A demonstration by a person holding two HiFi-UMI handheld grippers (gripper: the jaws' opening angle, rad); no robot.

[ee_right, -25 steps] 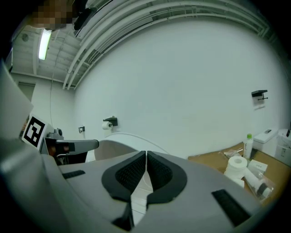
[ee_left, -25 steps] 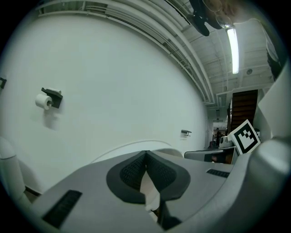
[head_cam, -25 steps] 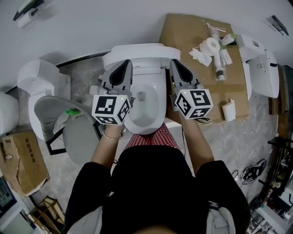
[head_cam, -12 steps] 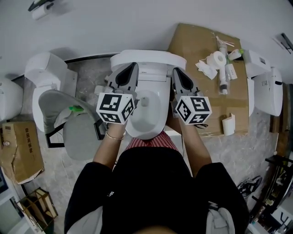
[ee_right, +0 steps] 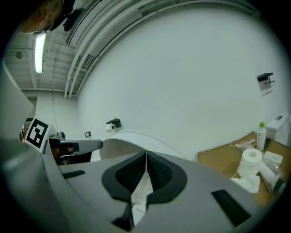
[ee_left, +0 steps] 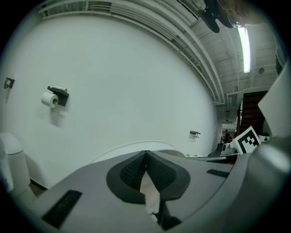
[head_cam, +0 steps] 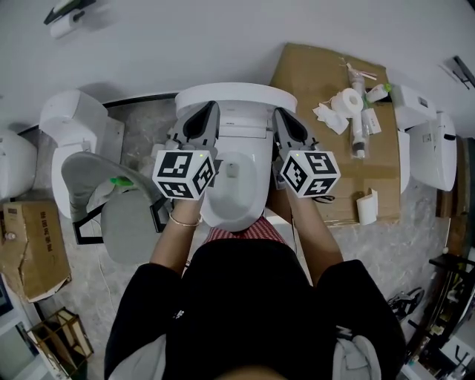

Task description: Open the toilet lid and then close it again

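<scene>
Toilet lid stands raised at the rear of the toilet bowl, close to the white wall. Left gripper and right gripper flank the bowl, tips near the lid; contact cannot be determined. Both sets of jaws are pressed fully together, gripping nothing. Flattened cardboard lies beside the toilet.

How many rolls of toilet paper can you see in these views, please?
2. One toilet paper roll hangs on a wall holder at the head view's upper left; the other roll sits on the cardboard right of the toilet. More may be hidden.
</scene>
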